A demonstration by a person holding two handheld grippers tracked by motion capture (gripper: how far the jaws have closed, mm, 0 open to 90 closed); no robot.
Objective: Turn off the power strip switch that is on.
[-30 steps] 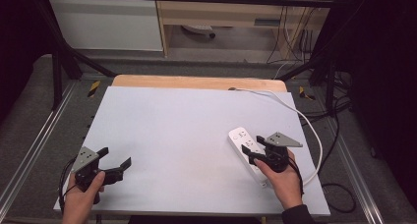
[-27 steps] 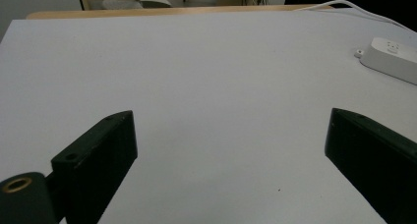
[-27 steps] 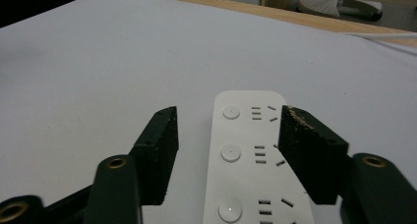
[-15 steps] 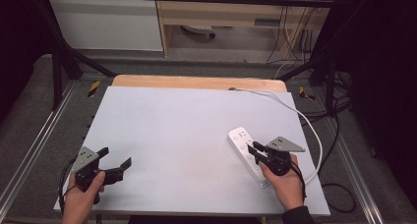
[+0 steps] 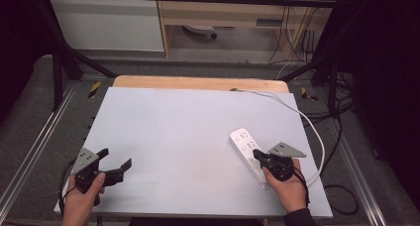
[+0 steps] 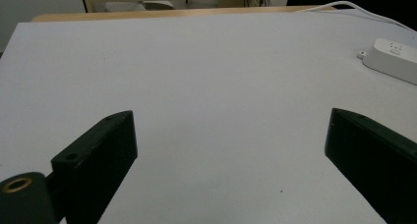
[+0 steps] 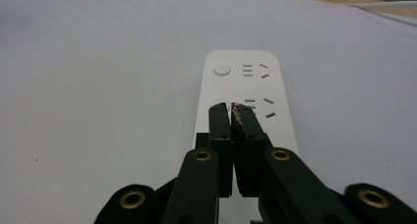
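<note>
A white power strip (image 5: pixel 246 146) lies on the white table top (image 5: pixel 173 122) at the right, with its cable (image 5: pixel 297 114) running to the far edge. My right gripper (image 5: pixel 258 156) sits over the strip's near half. In the right gripper view its jaws (image 7: pixel 230 106) have just been closing and stand shut with nothing between them, their tips over a round button of the strip (image 7: pixel 241 81). Whether the tips touch the strip, I cannot tell. My left gripper (image 5: pixel 116 157) rests at the near left, open and holding nothing (image 6: pixel 231 120). The strip's end (image 6: pixel 396 59) shows far right in the left gripper view.
A wooden edge (image 5: pixel 198 82) borders the far side of the table top. Black frame bars and metal rails run along both sides. Dark cables (image 5: pixel 341 191) trail off the right side on the floor.
The right gripper's jaws have closed together over the power strip. The right hand shifted slightly. The left hand and gripper have not moved.
</note>
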